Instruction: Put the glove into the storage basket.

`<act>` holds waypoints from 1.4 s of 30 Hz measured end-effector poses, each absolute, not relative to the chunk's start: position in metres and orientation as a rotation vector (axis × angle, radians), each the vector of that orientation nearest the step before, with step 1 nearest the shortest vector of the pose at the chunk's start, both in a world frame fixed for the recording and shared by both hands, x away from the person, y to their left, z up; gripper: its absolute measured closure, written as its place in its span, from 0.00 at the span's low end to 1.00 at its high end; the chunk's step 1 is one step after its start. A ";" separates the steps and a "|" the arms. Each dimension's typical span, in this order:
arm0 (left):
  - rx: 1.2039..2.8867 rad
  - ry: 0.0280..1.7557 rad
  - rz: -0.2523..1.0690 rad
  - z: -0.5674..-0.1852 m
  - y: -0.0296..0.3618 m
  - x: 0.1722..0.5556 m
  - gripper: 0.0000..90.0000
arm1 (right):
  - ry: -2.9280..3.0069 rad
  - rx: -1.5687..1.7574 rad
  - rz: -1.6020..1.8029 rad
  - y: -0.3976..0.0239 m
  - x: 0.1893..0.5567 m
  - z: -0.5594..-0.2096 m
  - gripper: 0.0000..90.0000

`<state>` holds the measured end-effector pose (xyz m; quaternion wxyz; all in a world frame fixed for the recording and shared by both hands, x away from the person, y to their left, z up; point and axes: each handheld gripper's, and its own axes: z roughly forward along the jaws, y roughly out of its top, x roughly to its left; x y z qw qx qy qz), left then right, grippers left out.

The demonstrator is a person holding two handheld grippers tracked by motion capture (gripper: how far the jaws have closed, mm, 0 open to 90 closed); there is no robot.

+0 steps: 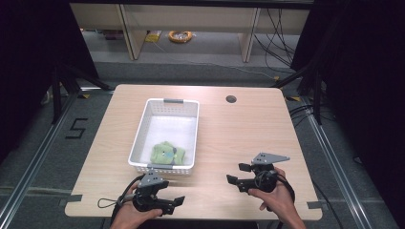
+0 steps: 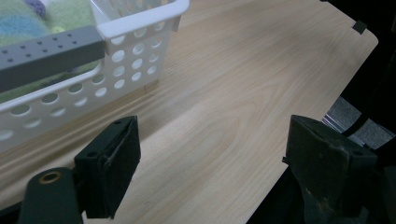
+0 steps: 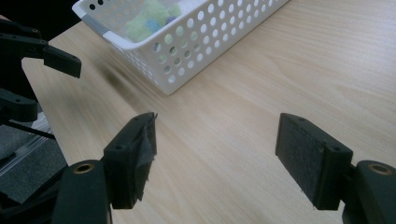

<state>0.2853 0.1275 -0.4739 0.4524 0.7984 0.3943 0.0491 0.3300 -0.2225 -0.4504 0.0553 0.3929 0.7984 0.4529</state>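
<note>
So from the high view, there's a white perforated plastic basket sitting left of centre on the pale wood-grain table, long side running front to back. A fuzzy green cloth lies bunched in its near end. A round cable hole sits near the far edge. The left gripper is by the near edge, just in front of the basket, the right gripper toward the near right corner, both over bare wood.

Left gripper view: jaws wide apart, nothing between them, just grain. The basket's grey handle and holey wall are up close at top left.

Right gripper view: jaws spread wide and empty, padded black faces. Basket ahead with the cloth inside, left gripper off by the table's edge.
</note>
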 end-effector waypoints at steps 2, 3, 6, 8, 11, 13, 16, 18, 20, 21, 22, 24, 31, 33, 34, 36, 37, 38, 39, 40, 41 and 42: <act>1.970 0.980 0.134 -0.476 0.127 0.284 0.20 | 2.427 1.176 1.383 -0.224 0.330 -0.452 0.33; 1.975 0.978 0.135 -0.478 0.128 0.283 0.20 | 2.431 1.174 1.381 -0.225 0.328 -0.454 0.33; 1.968 0.978 0.140 -0.481 0.129 0.281 0.19 | 2.433 1.144 1.375 -0.228 0.325 -0.458 0.33; 1.993 0.965 0.146 -0.483 0.130 0.280 0.19 | 2.430 1.165 1.372 -0.230 0.321 -0.459 0.32; 1.976 0.978 0.156 -0.487 0.129 0.278 0.19 | 2.425 1.149 1.378 -0.234 0.317 -0.463 0.31; 1.978 0.970 0.157 -0.488 0.130 0.278 0.19 | 2.422 1.193 1.376 -0.236 0.311 -0.465 0.29; 1.972 0.983 0.148 -0.491 0.129 0.275 0.19 | 2.416 1.162 1.396 -0.239 0.308 -0.471 0.26; 1.969 0.978 0.142 -0.493 0.129 0.274 0.19 | 2.412 1.145 1.392 -0.241 0.304 -0.473 0.25; 1.960 0.977 0.139 -0.494 0.128 0.272 0.19 | 2.431 1.136 1.375 -0.244 0.301 -0.474 0.24; 1.958 0.977 0.135 -0.495 0.129 0.271 0.19 | 2.422 1.173 1.378 -0.244 0.296 -0.475 0.24; 1.961 0.970 0.140 -0.496 0.129 0.271 0.19 | 2.424 1.174 1.374 -0.245 0.295 -0.476 0.24; 1.967 0.979 0.136 -0.497 0.129 0.269 0.19 | 2.419 1.176 1.357 -0.245 0.290 -0.478 0.24; 2.011 0.950 0.145 -0.503 0.125 0.264 0.19 | 2.444 1.155 1.286 -0.247 0.280 -0.486 0.22; 2.034 0.961 0.147 -0.503 0.125 0.263 0.19 | 2.456 1.139 1.275 -0.247 0.278 -0.488 0.22; 2.047 0.943 0.159 -0.503 0.125 0.263 0.19 | 2.455 1.125 1.250 -0.248 0.278 -0.488 0.22; 2.055 0.943 0.157 -0.504 0.124 0.262 0.19 | 2.463 1.112 1.241 -0.249 0.277 -0.490 0.22; 2.060 0.936 0.153 -0.504 0.124 0.261 0.19 | 2.464 1.119 1.244 -0.248 0.277 -0.491 0.22; 2.066 0.941 0.156 -0.505 0.123 0.261 0.19 | 2.468 1.163 1.231 -0.247 0.274 -0.491 0.22; 2.058 0.950 0.147 -0.506 0.122 0.260 0.19 | 2.464 1.127 1.245 -0.247 0.275 -0.492 0.22; 2.080 0.922 0.160 -0.505 0.123 0.261 0.19 | 2.475 1.133 1.234 -0.248 0.275 -0.492 0.22; 2.065 0.932 0.154 -0.506 0.122 0.260 0.19 | 2.477 1.108 1.234 -0.249 0.276 -0.493 0.22; 2.089 0.917 0.161 -0.506 0.123 0.261 0.19 | 2.480 1.090 1.238 -0.249 0.277 -0.493 0.22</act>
